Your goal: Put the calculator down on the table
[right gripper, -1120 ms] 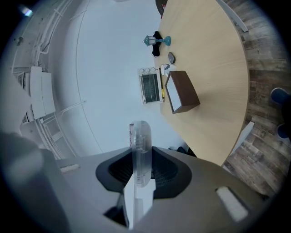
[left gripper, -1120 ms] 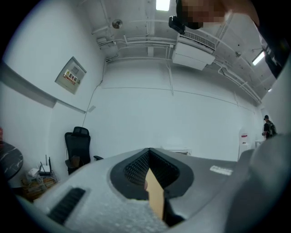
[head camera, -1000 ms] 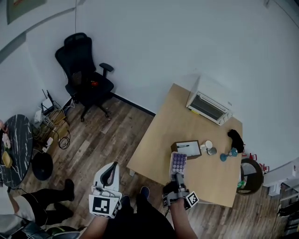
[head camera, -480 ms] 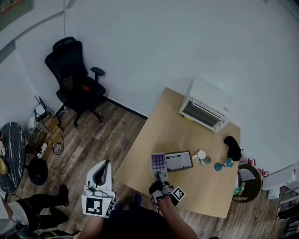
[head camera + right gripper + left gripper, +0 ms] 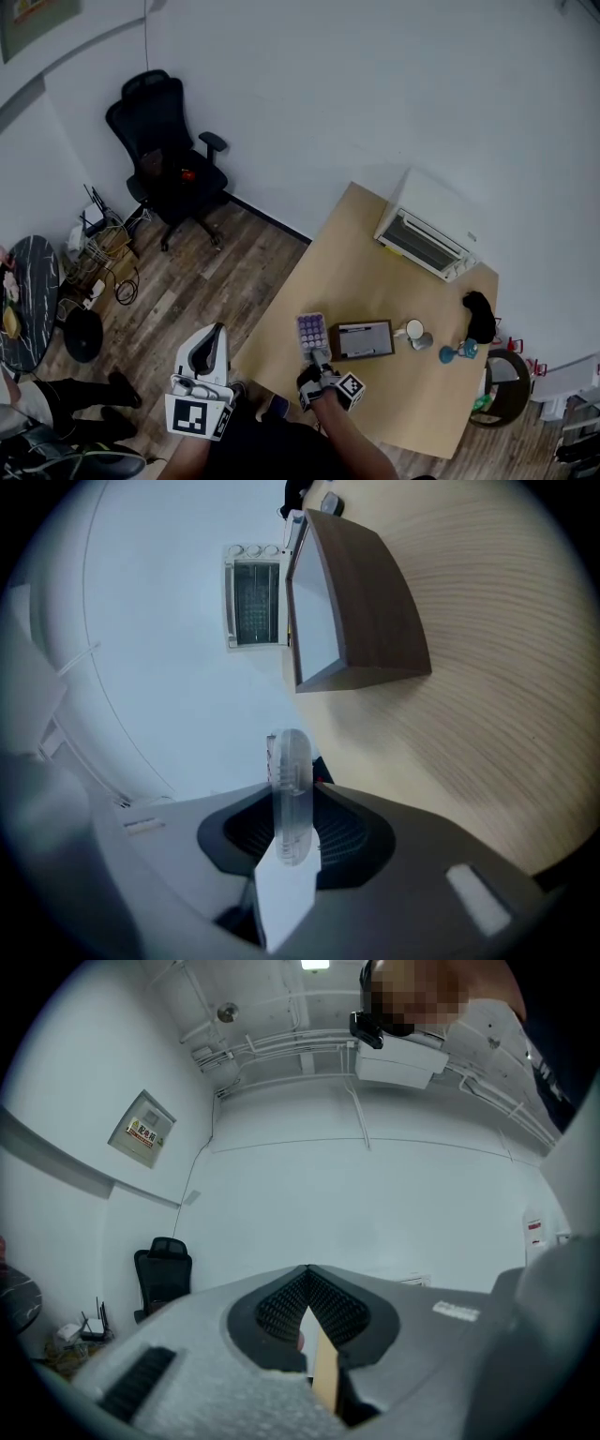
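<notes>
The calculator point(image 5: 312, 332), white with purple keys, sticks out of my right gripper point(image 5: 319, 352), whose jaws are shut on its near end. It hangs over the front left part of the light wooden table point(image 5: 361, 258), just left of a brown tray point(image 5: 365, 339). In the right gripper view the calculator point(image 5: 289, 794) shows edge-on between the pads, with the table's top point(image 5: 487, 686) close on the right. My left gripper point(image 5: 216, 335) hovers over the wooden floor left of the table, jaws together and holding nothing.
The brown tray point(image 5: 352, 611) holds a white pad. A white toaster oven point(image 5: 429, 234) stands at the table's far side, a mug point(image 5: 413, 330) and a teal object point(image 5: 462, 351) right of the tray. A black office chair point(image 5: 164, 141) and a dark round table point(image 5: 23, 305) stand at the left.
My right gripper has sunk toward the table with the calculator and now sits nearer the table's front left corner. The left gripper has shifted a little over the floor.
</notes>
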### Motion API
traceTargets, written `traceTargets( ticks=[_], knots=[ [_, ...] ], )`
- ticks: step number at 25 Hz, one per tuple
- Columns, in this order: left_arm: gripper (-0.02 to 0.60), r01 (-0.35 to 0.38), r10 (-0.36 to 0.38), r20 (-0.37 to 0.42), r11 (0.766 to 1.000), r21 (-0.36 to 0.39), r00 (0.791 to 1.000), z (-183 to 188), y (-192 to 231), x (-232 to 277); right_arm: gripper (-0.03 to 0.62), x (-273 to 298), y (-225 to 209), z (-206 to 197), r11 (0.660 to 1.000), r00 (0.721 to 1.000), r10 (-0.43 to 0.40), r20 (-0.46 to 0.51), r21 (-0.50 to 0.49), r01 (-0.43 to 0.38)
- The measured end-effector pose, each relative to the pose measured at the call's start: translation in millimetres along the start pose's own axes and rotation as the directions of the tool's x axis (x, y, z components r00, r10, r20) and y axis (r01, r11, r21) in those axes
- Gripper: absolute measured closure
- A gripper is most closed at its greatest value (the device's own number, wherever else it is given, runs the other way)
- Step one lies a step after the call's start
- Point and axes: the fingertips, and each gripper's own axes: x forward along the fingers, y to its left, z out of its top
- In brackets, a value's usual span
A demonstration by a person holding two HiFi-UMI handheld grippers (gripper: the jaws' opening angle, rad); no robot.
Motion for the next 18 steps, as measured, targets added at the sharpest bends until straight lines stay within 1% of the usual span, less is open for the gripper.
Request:
traceTargets(
  ticks=[5,7,10,12,15,18],
  knots=[
    [0.586,0.009,-0.009,-0.003,1.000,0.012,1.000,2,14,10,0.485,21,-58,19,0.996,0.995,-0.088,0.046,-0.012,0.089],
    [0.586,0.006,-0.006,-0.007,1.000,0.011,1.000,2,20,12,0.485,22,-71,25,0.991,0.989,-0.130,0.076,-0.006,0.131],
    [0.586,0.002,-0.002,-0.008,1.000,0.010,1.000,2,30,14,0.485,29,-72,28,0.991,0.989,-0.120,0.085,-0.047,0.124],
    [0.586,0.003,-0.003,-0.014,1.000,0.009,1.000,1,34,16,0.485,32,-76,32,0.989,0.987,-0.126,0.103,-0.067,0.134],
    [0.586,0.004,-0.004,-0.022,1.000,0.010,1.000,-1,38,20,0.485,37,-83,39,0.987,0.981,-0.140,0.134,-0.065,0.150],
    [0.585,0.011,-0.011,-0.028,1.000,0.015,1.000,-2,39,22,0.485,43,-86,43,0.987,0.980,-0.138,0.146,-0.063,0.149]
  ],
)
